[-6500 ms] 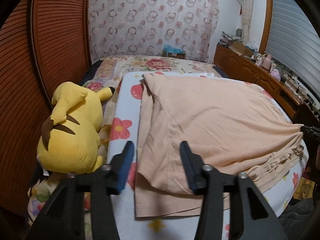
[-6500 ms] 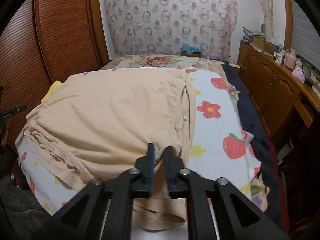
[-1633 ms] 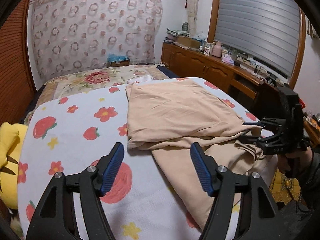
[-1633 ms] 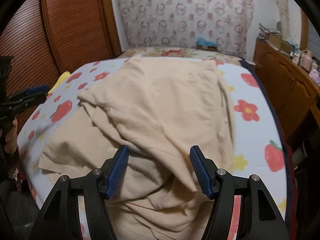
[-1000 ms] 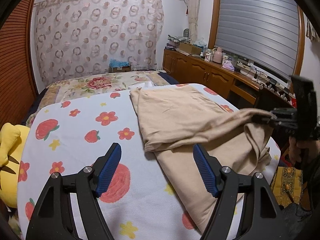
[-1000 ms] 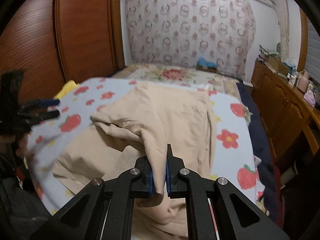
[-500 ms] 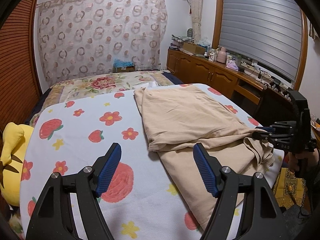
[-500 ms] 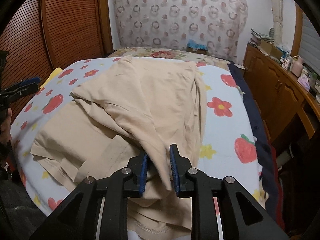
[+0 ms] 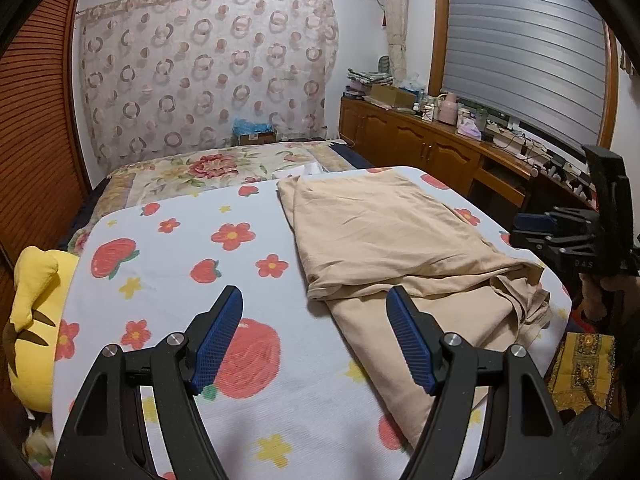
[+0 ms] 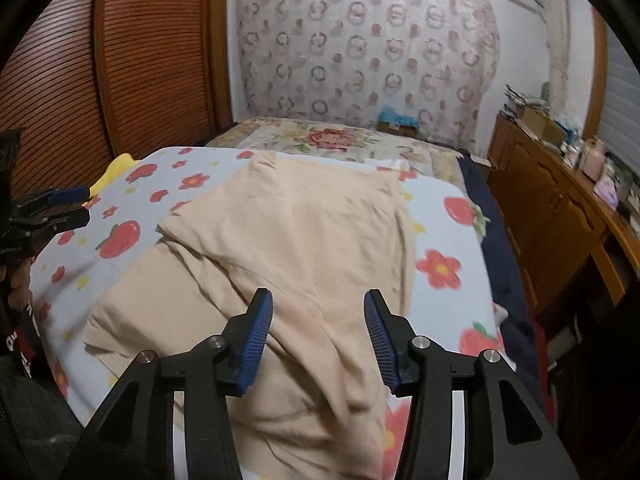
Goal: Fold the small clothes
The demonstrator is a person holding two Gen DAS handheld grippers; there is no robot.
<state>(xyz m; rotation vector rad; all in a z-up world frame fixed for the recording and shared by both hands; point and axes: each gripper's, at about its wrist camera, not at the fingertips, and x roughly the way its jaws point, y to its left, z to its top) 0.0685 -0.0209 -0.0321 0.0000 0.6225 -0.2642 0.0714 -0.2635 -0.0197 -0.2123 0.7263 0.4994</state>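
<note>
Beige garment point(image 10: 288, 240) lies half-folded and rumpled on the strawberry-print sheet point(image 9: 180, 280) (near corner bunched), right gripper point(image 10: 318, 336) spread above its near edge, holding nothing, left gripper point(image 9: 314, 334) spread beside its left fold, yellow plush point(image 9: 28, 320) off the sheet's left edge.

Bed point(image 9: 168, 280), beige garment point(image 9: 384, 236), yellow plush point(image 9: 28, 320)

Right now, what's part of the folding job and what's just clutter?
Job:
beige garment
left claw, open
right claw, open

Clutter:
yellow plush toy
fruit-print sheet
dresser
</note>
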